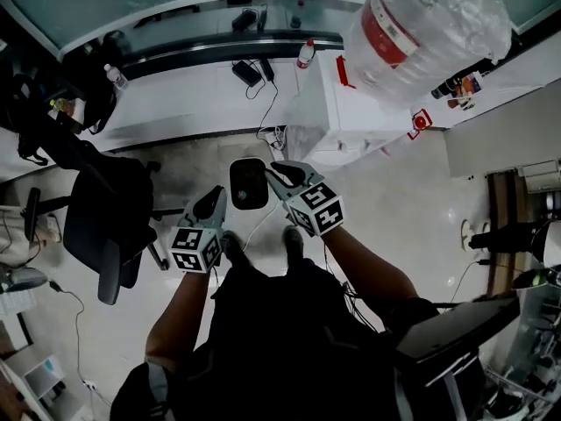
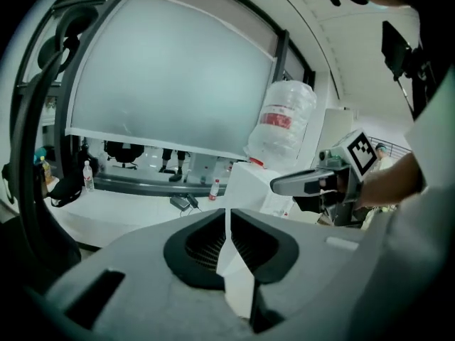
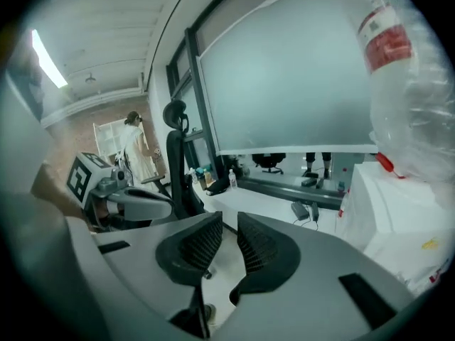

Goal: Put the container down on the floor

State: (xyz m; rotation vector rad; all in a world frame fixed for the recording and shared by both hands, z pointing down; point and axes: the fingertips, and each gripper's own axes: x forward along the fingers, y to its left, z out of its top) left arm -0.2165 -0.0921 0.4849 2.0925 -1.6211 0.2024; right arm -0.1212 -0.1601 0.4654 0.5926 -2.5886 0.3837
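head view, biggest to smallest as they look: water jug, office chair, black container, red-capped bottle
1-2. water jug and office chair: look alike, and the jug seems nearer the camera, so no ranking
3. black container
4. red-capped bottle

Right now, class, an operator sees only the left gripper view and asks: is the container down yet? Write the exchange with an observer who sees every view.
Observer: Yes. In the head view the container appears to stand on the floor, ahead of the shoes.
Operator: The left gripper is empty here. Is the right one holding it?
Observer: No. The right gripper has its fingers apart with nothing between them.
Operator: Is anyone else in the room?
Observer: A person stands in the far background of the right gripper view.
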